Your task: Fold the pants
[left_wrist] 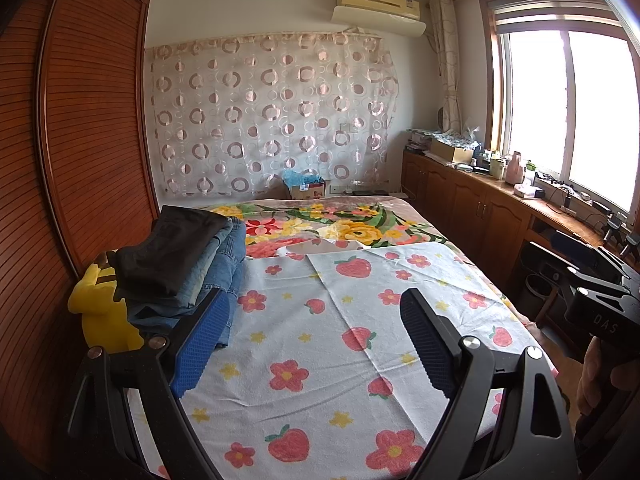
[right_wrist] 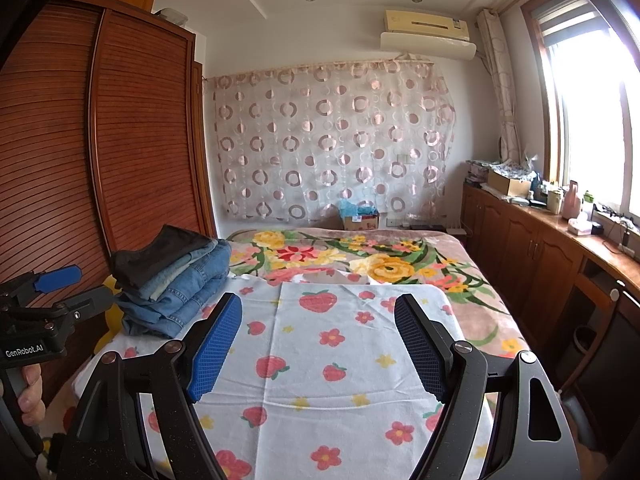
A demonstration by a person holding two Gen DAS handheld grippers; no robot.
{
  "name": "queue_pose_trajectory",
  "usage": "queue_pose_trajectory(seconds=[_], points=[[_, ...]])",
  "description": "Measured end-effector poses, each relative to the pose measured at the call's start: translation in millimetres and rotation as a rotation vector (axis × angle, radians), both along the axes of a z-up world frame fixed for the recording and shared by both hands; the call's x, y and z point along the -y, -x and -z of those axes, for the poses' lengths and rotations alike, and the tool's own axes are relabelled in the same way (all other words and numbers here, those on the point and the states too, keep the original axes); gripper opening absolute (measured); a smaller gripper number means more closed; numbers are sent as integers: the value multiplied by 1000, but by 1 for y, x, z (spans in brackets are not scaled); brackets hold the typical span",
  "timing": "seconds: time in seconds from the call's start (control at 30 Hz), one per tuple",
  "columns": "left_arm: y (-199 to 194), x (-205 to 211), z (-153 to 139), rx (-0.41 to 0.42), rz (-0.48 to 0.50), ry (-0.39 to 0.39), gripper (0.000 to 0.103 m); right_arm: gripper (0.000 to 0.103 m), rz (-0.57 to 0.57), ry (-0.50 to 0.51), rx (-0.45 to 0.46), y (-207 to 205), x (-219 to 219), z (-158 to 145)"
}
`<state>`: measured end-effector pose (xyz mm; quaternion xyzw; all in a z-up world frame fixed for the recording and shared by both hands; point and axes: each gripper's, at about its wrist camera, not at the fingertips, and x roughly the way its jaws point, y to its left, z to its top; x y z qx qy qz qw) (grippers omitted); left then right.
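Note:
A stack of folded pants (left_wrist: 188,264) lies at the left edge of the bed, blue jeans under a dark pair on top; it also shows in the right wrist view (right_wrist: 176,284). My left gripper (left_wrist: 316,300) is open and empty, held above the strawberry-print cloth (left_wrist: 320,360), with the stack just beyond its left finger. My right gripper (right_wrist: 318,304) is open and empty over the same cloth (right_wrist: 320,380). The left gripper also shows at the left edge of the right wrist view (right_wrist: 52,292), and the right gripper's body shows at the right edge of the left wrist view.
A floral blanket (left_wrist: 360,228) covers the far half of the bed. A yellow plush toy (left_wrist: 100,312) sits left of the stack. A wooden wardrobe (left_wrist: 80,120) stands on the left. A cluttered wooden counter (left_wrist: 500,200) runs along the window on the right.

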<state>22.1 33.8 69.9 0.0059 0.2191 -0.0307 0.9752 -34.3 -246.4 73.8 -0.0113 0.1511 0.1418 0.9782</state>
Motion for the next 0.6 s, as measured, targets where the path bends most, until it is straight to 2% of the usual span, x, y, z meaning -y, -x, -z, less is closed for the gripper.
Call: queue_pose_trajectory(seconds=[0.6], points=[[0,1,-1,-1,0,1,88,80,0,-2,1,0,0,1]])
